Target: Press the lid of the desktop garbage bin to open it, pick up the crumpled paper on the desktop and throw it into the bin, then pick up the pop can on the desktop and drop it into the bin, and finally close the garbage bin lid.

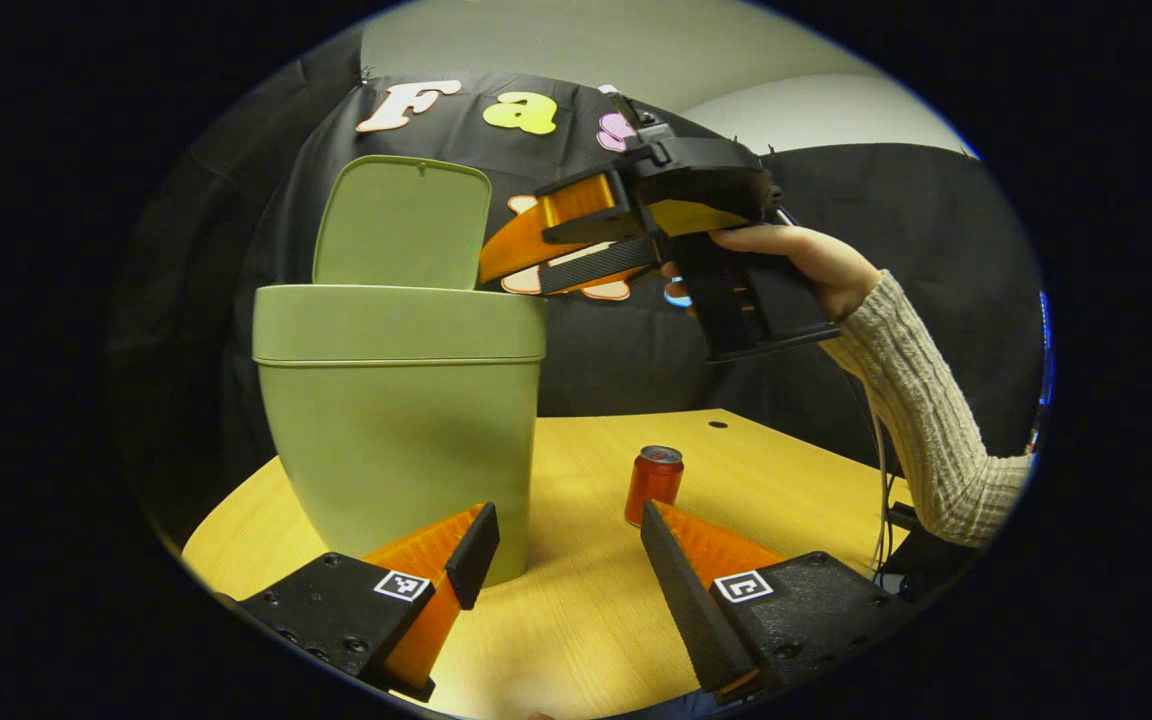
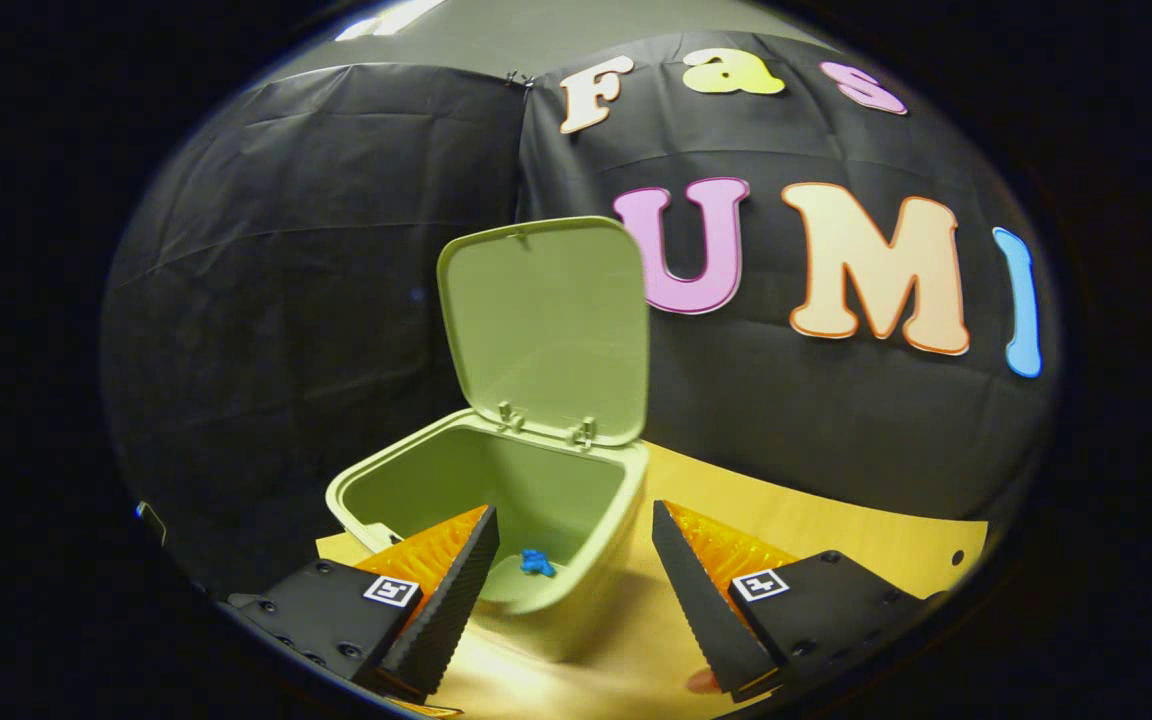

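Left gripper view has the left gripper [image 1: 566, 560] low over the wooden table [image 1: 786, 470], fingers spread and empty; the green bin [image 1: 401, 400] stands just ahead of its left finger with the lid [image 1: 403, 222] upright, and the red pop can [image 1: 653, 485] stands just beyond its right finger. Above, a hand [image 1: 806, 262] in a knit sleeve [image 1: 926, 410] holds the right gripper [image 1: 526, 250] near the bin's rim. Right gripper view looks down between that gripper's parted, empty fingers [image 2: 456, 590] into the open bin [image 2: 596, 510], where a small blue scrap [image 2: 536, 563] lies on the bottom

We see a matt, smooth plastic bin [image 1: 398, 430], a glossy metal can [image 1: 653, 485], a wood-grain counter [image 1: 786, 480] and a ribbed knit sleeve [image 1: 921, 400].
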### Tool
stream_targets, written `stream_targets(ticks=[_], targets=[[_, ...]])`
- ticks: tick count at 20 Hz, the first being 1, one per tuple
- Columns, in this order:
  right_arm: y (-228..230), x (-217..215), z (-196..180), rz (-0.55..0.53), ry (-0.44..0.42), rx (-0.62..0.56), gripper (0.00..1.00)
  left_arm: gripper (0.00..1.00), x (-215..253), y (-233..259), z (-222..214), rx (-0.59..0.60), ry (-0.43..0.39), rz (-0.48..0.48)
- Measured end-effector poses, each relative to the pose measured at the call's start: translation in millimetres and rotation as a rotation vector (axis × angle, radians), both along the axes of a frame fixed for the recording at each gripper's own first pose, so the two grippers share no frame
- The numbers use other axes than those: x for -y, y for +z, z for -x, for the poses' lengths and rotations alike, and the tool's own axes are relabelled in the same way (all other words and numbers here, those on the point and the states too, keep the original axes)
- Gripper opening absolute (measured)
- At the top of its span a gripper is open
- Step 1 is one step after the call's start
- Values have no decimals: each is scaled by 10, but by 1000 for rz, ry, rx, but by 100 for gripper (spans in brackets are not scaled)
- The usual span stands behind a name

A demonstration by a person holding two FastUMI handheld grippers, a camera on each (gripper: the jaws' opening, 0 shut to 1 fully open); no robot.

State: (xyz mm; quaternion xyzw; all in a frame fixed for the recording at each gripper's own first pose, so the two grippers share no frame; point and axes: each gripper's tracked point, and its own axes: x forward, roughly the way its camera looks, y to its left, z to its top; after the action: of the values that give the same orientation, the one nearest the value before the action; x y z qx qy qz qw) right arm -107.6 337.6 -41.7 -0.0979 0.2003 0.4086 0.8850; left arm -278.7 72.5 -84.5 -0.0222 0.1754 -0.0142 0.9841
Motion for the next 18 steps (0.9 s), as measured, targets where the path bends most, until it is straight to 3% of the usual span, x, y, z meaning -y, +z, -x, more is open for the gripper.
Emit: stream_targets(ticks=[9,13,18], targets=[[-149,1642,-286,-31,-230,9,98,88,460,-256,-530,-51,-97,-6],[-270,2207,-302,-31,-295,18,99,88,639,-449,-853,-79,-140,1],[-383,2620,-254,-49,-335,13,98,88,748,-702,-1282,-117,-172,-11]])
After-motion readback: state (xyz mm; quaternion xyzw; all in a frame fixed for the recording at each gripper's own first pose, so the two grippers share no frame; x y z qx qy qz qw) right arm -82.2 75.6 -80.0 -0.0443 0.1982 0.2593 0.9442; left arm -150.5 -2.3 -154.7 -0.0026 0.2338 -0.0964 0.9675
